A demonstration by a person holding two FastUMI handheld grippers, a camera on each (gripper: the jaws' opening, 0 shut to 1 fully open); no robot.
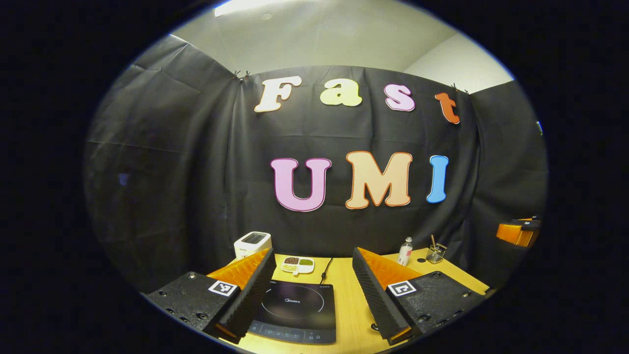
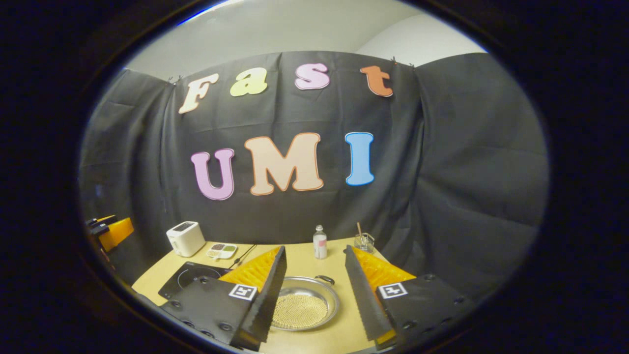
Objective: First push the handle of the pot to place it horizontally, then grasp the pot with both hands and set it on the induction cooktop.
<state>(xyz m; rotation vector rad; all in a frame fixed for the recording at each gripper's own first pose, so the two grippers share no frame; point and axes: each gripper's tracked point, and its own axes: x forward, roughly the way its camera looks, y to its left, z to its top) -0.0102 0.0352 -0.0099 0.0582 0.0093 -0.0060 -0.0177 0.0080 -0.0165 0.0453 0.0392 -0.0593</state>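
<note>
A shallow silver pot (image 2: 304,304) sits on the wooden table (image 2: 339,334), low between my right gripper's (image 2: 315,249) wide-apart fingers, which hover above it without touching. Its dark handle (image 2: 324,279) lies at the far rim. The black induction cooktop (image 1: 295,307) lies flat below my left gripper (image 1: 313,251), which is open with nothing in it. In the right gripper view the cooktop (image 2: 189,278) is left of the pot. Each gripper appears at the other view's edge: the right one (image 1: 518,231) and the left one (image 2: 108,228).
Along the table's back edge stand a white toaster (image 1: 253,243), a divided dish of beans (image 1: 298,265), a small bottle (image 1: 405,250) and a glass holding a stick (image 1: 435,253). A black cable (image 1: 325,269) runs from the cooktop toward the cloth wall.
</note>
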